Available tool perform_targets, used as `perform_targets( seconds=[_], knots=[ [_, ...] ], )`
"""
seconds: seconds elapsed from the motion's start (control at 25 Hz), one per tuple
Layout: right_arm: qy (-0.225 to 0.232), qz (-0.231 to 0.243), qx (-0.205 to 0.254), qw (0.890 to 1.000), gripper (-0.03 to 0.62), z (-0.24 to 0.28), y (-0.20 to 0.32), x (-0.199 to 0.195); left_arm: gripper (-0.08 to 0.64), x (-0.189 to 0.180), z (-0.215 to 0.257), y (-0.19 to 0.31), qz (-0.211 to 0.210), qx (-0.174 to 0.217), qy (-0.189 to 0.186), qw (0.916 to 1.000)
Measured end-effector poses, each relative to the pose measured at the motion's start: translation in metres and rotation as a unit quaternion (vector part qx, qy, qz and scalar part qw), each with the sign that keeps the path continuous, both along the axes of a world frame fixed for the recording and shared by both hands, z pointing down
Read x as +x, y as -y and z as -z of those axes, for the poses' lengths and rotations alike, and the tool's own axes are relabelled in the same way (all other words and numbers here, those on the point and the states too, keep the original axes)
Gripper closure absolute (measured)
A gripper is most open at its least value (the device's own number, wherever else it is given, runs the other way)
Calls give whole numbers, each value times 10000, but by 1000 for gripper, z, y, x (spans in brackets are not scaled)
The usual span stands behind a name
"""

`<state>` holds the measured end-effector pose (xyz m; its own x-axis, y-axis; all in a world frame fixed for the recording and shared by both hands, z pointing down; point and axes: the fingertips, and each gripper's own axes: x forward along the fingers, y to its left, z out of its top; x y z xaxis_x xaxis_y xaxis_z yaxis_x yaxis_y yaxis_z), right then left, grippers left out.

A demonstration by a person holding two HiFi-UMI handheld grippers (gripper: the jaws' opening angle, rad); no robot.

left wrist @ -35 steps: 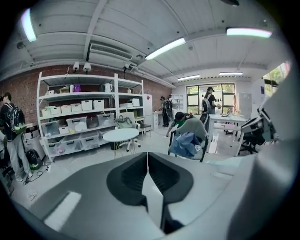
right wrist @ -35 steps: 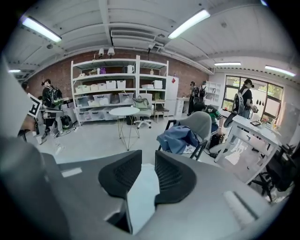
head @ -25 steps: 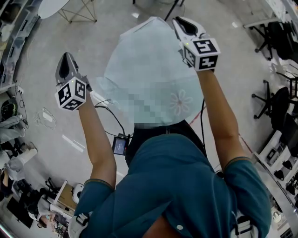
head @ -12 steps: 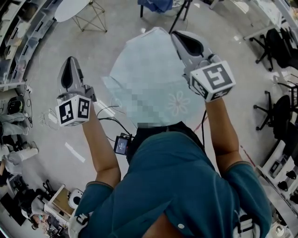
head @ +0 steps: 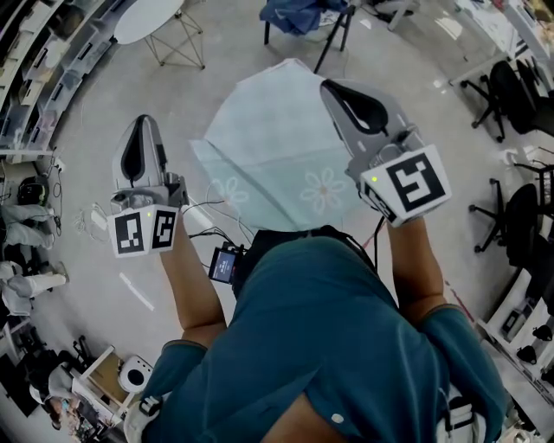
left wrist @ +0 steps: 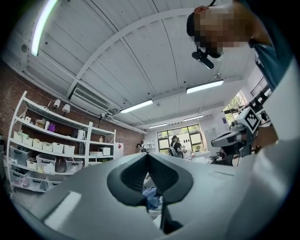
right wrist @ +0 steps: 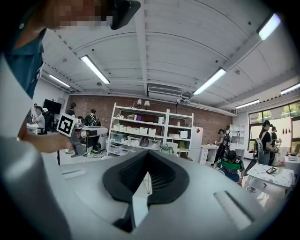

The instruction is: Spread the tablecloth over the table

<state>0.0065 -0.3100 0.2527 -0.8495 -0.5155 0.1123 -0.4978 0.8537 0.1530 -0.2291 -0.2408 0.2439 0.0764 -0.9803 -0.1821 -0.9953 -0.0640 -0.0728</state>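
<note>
The tablecloth [head: 277, 147], pale mint with stitched flowers, hangs spread in front of me with a diagonal fold across it. My right gripper [head: 331, 85] is at its upper right edge, jaws together, and a pale strip of cloth [right wrist: 134, 208] shows low between them. In the right gripper view the right gripper [right wrist: 148, 153] points across the room. My left gripper [head: 144, 123] is held to the left, a little apart from the cloth's left corner. In its own view the left gripper [left wrist: 147, 155] is shut at the tips. I cannot tell whether it holds any cloth.
Grey floor lies below with a round white table [head: 147, 17] at the top left and a blue cloth on a chair [head: 299, 13]. Office chairs [head: 519, 78] stand at the right. Shelving with bins [right wrist: 140, 136] and several people show in the gripper views.
Both grippers have drawn back toward my body, and their marker cubes now sit lower in the head view. The cloth has opened wider, showing a second flower.
</note>
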Motion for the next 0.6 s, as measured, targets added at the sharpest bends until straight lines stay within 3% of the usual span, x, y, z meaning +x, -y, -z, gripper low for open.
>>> perform_targets(
  seconds=[0.6],
  knots=[
    [31, 29, 182, 9998, 583, 21, -30, 29, 560, 29, 15, -31, -103, 99, 22, 9999]
  ],
)
